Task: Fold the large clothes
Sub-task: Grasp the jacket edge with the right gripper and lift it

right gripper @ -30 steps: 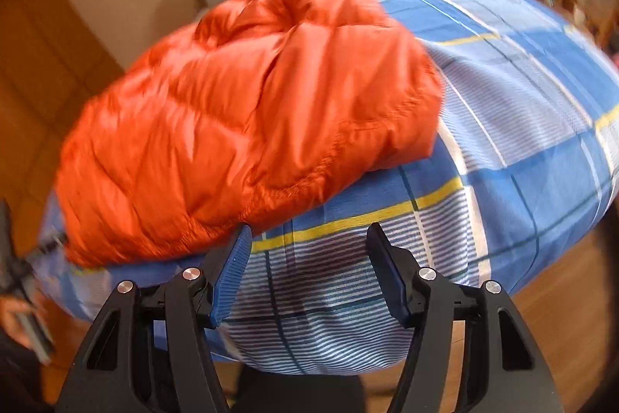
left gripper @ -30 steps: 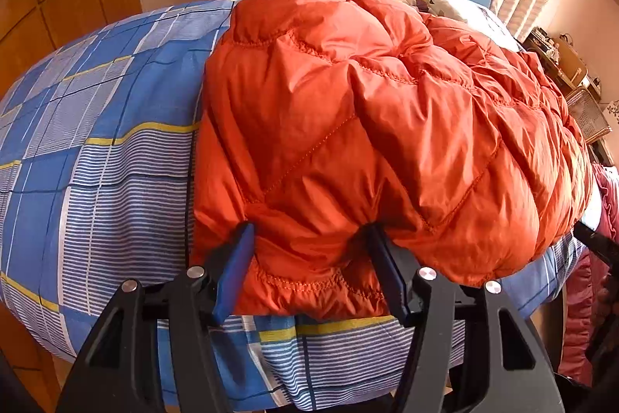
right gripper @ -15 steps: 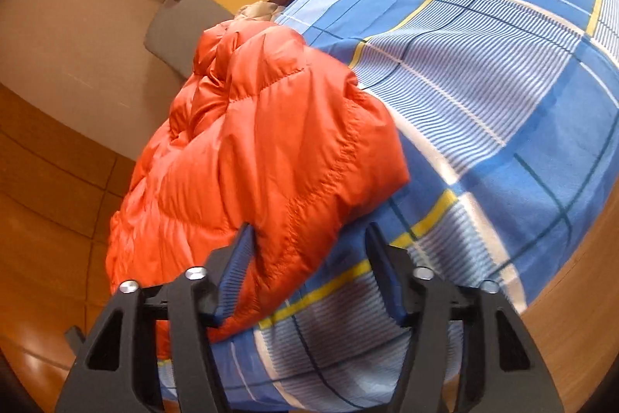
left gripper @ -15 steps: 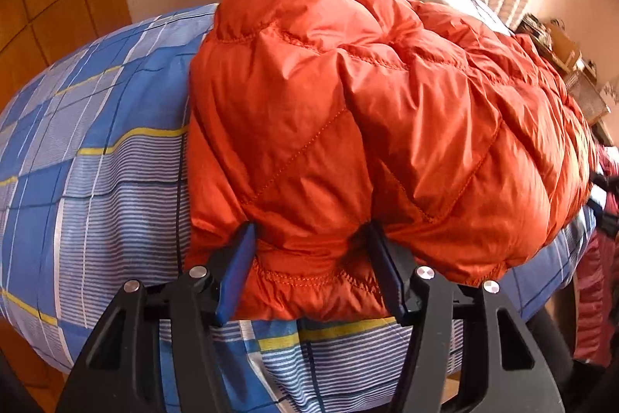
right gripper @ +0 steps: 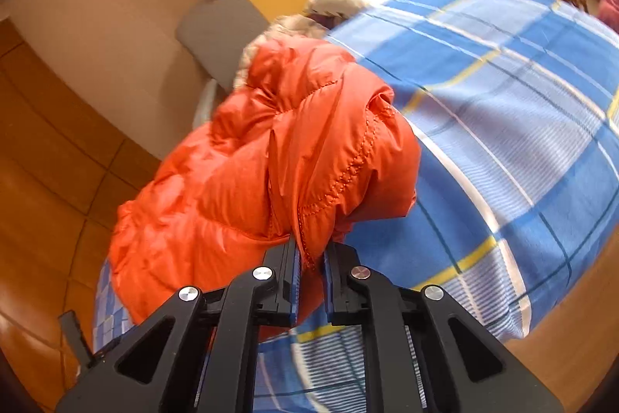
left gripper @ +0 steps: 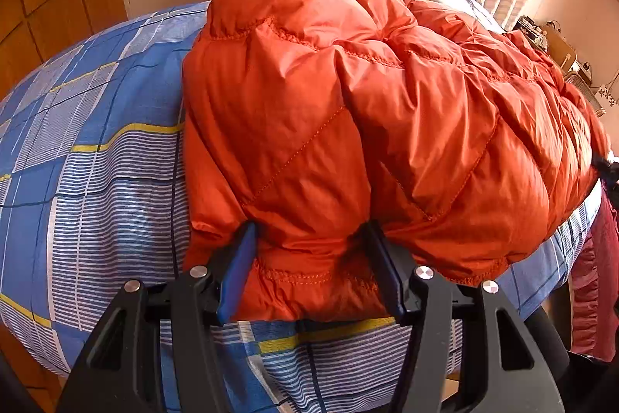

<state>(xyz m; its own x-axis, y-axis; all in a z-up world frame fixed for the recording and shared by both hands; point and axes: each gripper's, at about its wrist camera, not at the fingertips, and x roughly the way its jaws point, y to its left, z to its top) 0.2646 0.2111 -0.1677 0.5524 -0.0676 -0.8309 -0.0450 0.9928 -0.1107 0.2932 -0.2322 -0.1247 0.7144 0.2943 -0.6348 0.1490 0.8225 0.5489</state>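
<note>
The big orange puffy jacket (left gripper: 348, 126) lies on the blue checked bed cover (left gripper: 96, 180), filling the middle and right of the left view. At the bottom, the left gripper (left gripper: 309, 258) points forward, fingers spread wide around the hem. The right gripper (right gripper: 312, 254), bottom middle, pinches a jacket edge tight.

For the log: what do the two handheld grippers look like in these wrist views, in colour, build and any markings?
Both look alike. The left gripper and right gripper have matte black bodies with triangular cut-outs in angular, strut-like arms, and round silver screw heads at the joints. Each finger carries a flat blue pad on its inner face. No cables, labels or sleeves show.
</note>
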